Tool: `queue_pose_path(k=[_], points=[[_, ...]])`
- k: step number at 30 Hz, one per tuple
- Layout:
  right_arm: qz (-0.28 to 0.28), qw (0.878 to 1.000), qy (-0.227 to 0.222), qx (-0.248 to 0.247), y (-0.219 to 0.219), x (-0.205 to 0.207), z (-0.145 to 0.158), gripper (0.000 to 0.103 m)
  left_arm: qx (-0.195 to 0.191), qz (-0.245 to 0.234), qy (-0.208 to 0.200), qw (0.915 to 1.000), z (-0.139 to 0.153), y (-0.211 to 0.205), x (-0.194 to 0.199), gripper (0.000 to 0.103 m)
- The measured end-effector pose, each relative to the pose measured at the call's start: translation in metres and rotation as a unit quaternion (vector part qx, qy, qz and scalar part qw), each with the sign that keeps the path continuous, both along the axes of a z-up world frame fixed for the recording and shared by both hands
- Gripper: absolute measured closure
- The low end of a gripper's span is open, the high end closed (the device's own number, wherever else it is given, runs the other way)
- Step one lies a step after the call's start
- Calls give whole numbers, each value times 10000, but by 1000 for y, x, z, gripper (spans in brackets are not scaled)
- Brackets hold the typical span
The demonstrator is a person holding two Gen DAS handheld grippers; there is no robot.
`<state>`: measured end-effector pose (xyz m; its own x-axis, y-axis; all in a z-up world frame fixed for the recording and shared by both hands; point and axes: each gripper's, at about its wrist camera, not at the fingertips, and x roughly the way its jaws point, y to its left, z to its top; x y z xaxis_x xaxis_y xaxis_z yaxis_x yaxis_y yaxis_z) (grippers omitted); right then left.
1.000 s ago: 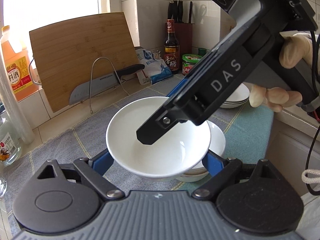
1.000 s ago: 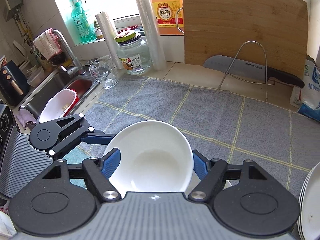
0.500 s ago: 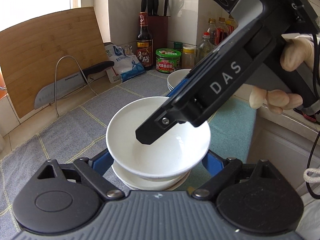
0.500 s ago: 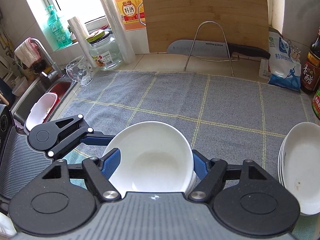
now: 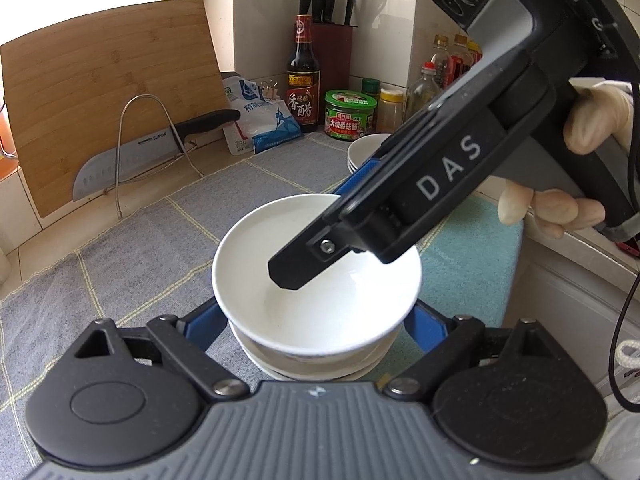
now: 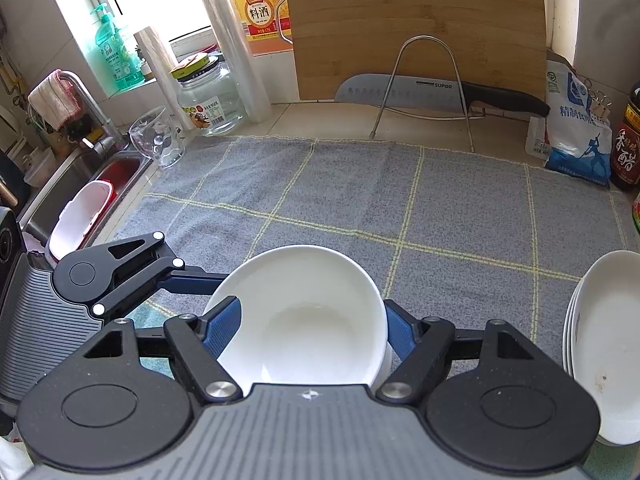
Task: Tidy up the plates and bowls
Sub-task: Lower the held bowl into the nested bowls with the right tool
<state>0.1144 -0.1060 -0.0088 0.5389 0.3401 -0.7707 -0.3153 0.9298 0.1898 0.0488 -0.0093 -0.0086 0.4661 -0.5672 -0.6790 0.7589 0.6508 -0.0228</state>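
Jaws of both grippers grasp the white bowl (image 6: 304, 312), seemingly touching bowls beneath; stacked plates (image 6: 608, 344) at three o'clock.

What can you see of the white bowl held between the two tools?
The white bowl is round, glossy, ceramic-looking, plain, empty and upright. It sits just above, perhaps nested in, a stack of like bowls on the grey checked cloth. Blue pads of the left tool and right tool flank its sides.

Grey checked cloth (image 6: 460, 208) on countertop (image 6: 332, 120)
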Motion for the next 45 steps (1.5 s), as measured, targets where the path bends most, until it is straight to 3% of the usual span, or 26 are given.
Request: queue_pose_path(k=[33,40,45], points=[[106,9994,-59,-332,6,1,-14,22,104,26,156,9998,-8,-5,6,8],[61,9991,-264,-313,5,-4,-12,1,110,56,115,9999,-8,-5,3,7],[0,9983,-467,-353,2,-9,-8,0,91,91,143,9998,-7,-2,2,7]])
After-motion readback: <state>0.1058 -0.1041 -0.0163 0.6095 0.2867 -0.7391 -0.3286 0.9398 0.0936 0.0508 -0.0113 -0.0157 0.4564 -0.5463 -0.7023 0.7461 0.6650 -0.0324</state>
